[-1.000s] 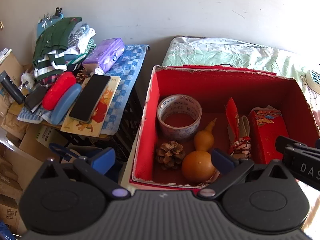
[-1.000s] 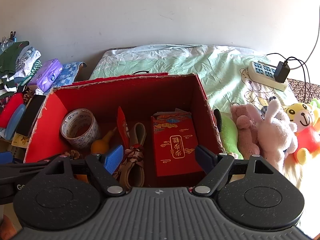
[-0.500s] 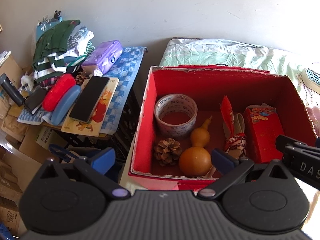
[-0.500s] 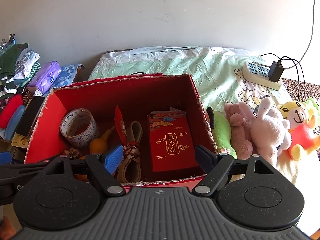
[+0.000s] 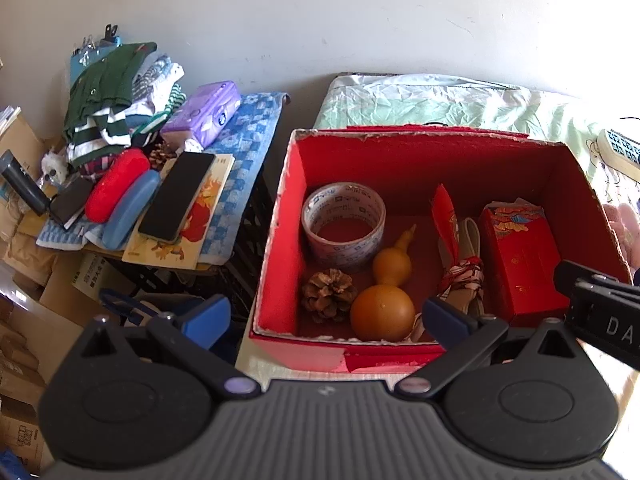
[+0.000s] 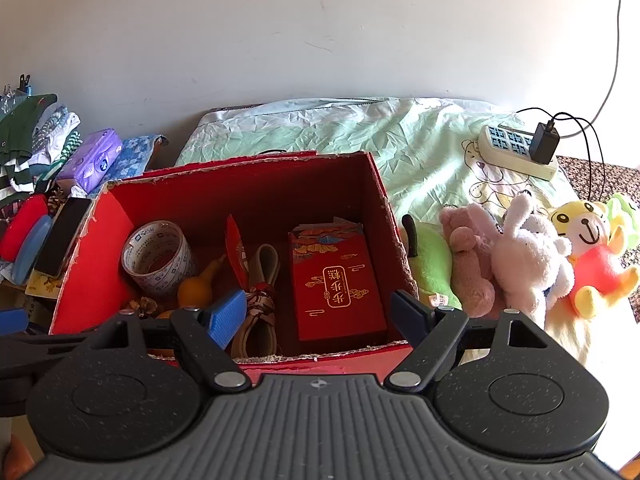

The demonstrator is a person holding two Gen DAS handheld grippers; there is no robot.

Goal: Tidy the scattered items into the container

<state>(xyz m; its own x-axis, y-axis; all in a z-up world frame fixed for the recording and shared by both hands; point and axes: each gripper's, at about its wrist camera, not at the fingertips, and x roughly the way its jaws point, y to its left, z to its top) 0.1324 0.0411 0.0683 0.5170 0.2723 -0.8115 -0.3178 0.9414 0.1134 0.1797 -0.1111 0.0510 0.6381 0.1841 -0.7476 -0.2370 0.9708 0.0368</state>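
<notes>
A red cardboard box [image 5: 280,216] [image 6: 384,200] stands open on the bed. Inside lie a tape roll [image 5: 343,224] [image 6: 157,257], an orange gourd [image 5: 384,300] [image 6: 196,288], a pine cone [image 5: 329,295], a red packet [image 5: 520,256] [image 6: 336,280] and a rolled strap with a red envelope [image 5: 460,264] [image 6: 260,292]. My left gripper [image 5: 326,314] hangs open and empty over the box's near left corner. Over the near wall, my right gripper [image 6: 320,312] is open and empty too.
Left of the box, a side table with a blue checked cloth [image 5: 248,148] carries a phone [image 5: 176,196], red and blue cases [image 5: 120,196], a purple tissue pack [image 5: 204,114] and clothes [image 5: 108,96]. Right of it on the bed lie plush toys [image 6: 528,256] and a power strip [image 6: 516,152].
Both grippers have pulled back and up from the box, so its near wall now shows in both views. Both stay open and the items inside have not moved.
</notes>
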